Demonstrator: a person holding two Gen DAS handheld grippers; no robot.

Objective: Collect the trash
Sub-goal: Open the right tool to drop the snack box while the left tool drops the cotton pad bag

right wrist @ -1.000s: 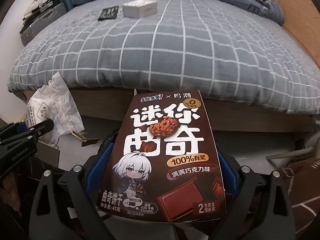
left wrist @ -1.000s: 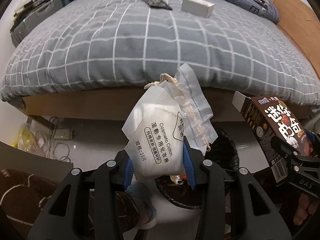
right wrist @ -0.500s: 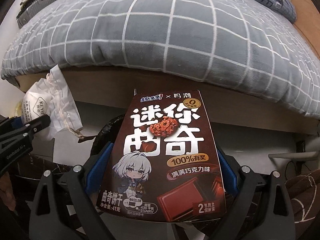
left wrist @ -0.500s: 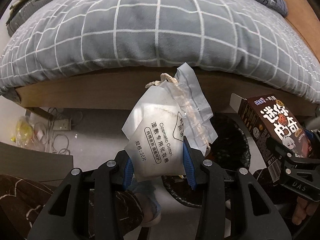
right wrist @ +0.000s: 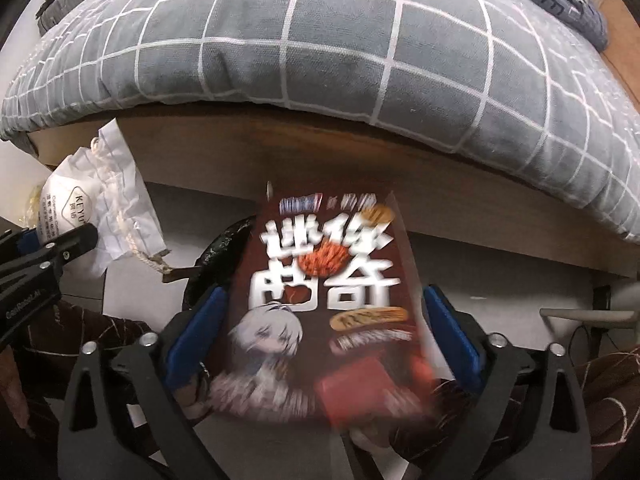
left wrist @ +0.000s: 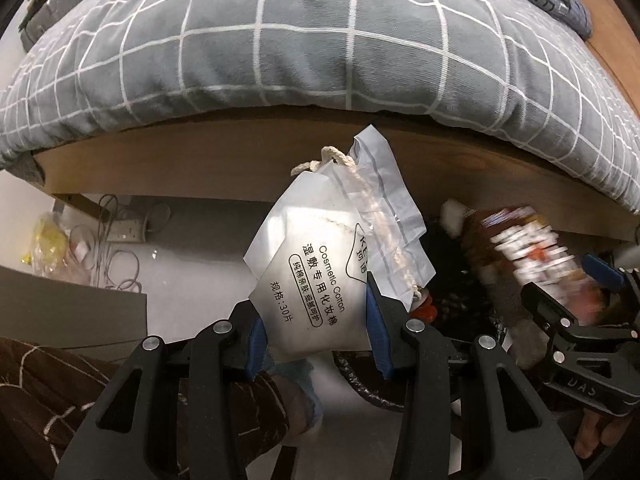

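Note:
My left gripper (left wrist: pixel 316 320) is shut on a white cosmetic-cotton bag (left wrist: pixel 320 264) with a rope drawstring, held above the floor beside the black-lined trash bin (left wrist: pixel 452 280). The same bag (right wrist: pixel 100 208) and left gripper (right wrist: pixel 52 248) show at the left of the right wrist view. The jaws of my right gripper (right wrist: pixel 326 300) are opening. The brown cookie box (right wrist: pixel 316 264) is between them, blurred, with a gap to each blue pad. It hangs over the bin (right wrist: pixel 218 248). In the left wrist view the box (left wrist: pixel 528 248) is a smear by the right gripper (left wrist: pixel 568 280).
A bed with a grey checked duvet (left wrist: pixel 320 40) on a wooden frame (left wrist: pixel 200 168) fills the back. A power strip with cables (left wrist: pixel 124 232) and a yellow bag (left wrist: pixel 48 240) lie on the floor at left. A person's brown patterned trouser legs (left wrist: pixel 40 380) are below.
Both grippers sank toward the bin and tilted down, so the bed top left the view. The right jaws widened and the cookie box, sharp before, is blurred and slipping down.

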